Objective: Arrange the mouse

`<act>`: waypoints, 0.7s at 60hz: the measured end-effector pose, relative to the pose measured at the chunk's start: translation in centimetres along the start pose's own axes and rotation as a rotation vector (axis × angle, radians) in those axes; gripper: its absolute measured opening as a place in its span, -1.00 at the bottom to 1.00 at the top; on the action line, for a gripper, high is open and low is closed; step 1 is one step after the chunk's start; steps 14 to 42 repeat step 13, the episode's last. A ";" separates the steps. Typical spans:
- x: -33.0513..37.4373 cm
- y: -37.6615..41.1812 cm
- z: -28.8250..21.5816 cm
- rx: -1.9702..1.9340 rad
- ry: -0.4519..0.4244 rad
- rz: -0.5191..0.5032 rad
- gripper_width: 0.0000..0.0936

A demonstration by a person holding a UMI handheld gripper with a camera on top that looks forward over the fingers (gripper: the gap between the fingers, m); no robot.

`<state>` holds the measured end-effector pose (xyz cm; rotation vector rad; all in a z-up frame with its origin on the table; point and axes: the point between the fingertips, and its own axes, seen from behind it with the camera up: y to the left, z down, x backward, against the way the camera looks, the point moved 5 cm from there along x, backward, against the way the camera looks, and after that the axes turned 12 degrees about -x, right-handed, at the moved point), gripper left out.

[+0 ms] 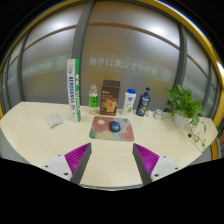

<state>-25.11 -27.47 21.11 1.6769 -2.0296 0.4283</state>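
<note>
One mouse (114, 127) on one mousepad (109, 129) at frame centre, three bottles (130, 101) behind, labels unreadable, gripper (112, 160) released, empty, bench (40, 140).

I see bare table (40, 135) between my gripper (111, 158) and the mouse mat (110, 128), so my open fingers can go straight to it. Right behind the mat stand a brown box (111, 96), a green bottle (93, 99), a white jar (130, 100) and a dark bottle (144, 101). Left of the mat stands a tall box (73, 90). Far right of the mat is a plant (184, 103).
</note>
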 end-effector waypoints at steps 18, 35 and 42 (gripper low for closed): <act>2.6 0.5 1.6 -0.002 -0.001 -0.008 0.81; 2.6 0.5 1.6 -0.002 -0.001 -0.008 0.81; 2.6 0.5 1.6 -0.002 -0.001 -0.008 0.81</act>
